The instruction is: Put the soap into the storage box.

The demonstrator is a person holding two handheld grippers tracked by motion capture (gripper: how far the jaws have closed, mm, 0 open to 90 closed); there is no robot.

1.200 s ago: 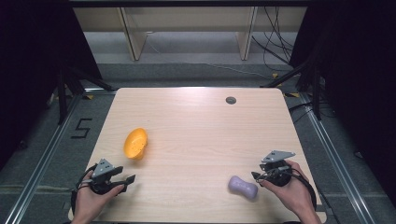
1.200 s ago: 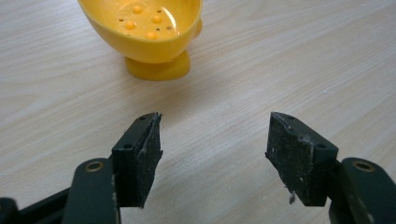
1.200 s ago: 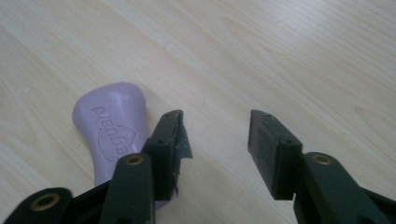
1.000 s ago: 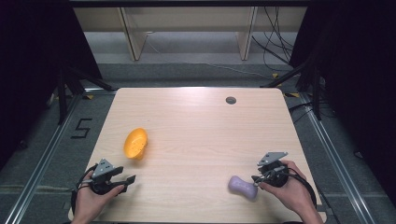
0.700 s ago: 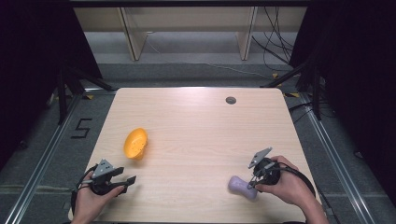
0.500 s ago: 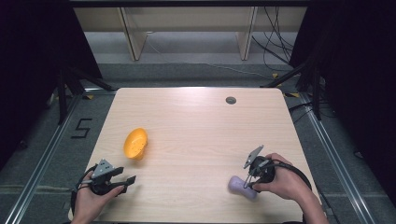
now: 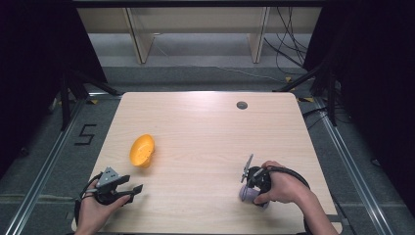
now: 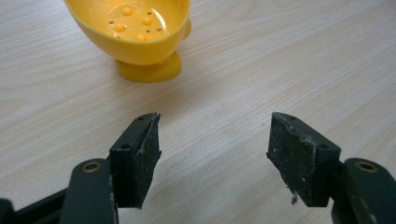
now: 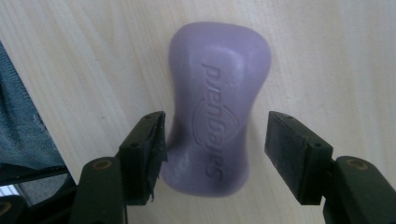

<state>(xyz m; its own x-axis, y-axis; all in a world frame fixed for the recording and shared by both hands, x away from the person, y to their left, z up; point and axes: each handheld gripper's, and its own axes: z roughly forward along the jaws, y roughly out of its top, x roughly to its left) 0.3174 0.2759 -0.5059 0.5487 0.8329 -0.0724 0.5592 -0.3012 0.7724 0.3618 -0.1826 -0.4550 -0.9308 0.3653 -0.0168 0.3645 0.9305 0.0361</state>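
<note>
Right gripper view is showing the purple soap bar [image 9: 217, 126] lying flat near the desk's [image 7: 205, 127] front right corner, between your right gripper's [image 9: 212, 149] wide jaws. Its waxy curves could slip out sideways. Your left gripper [image 8: 212, 154] is idling wide, empty, near the yellow soap dish [image 8: 135, 32].

The counter [image 7: 205, 127] is mostly bare wood. A yellow bowl [image 7: 142, 150] sits just ahead of the left claw [image 8: 212, 156], blocking the way forward. A purple soap bar [image 9: 217, 126] lies between the right claw's [image 9: 215, 154] wide jaws.
</note>
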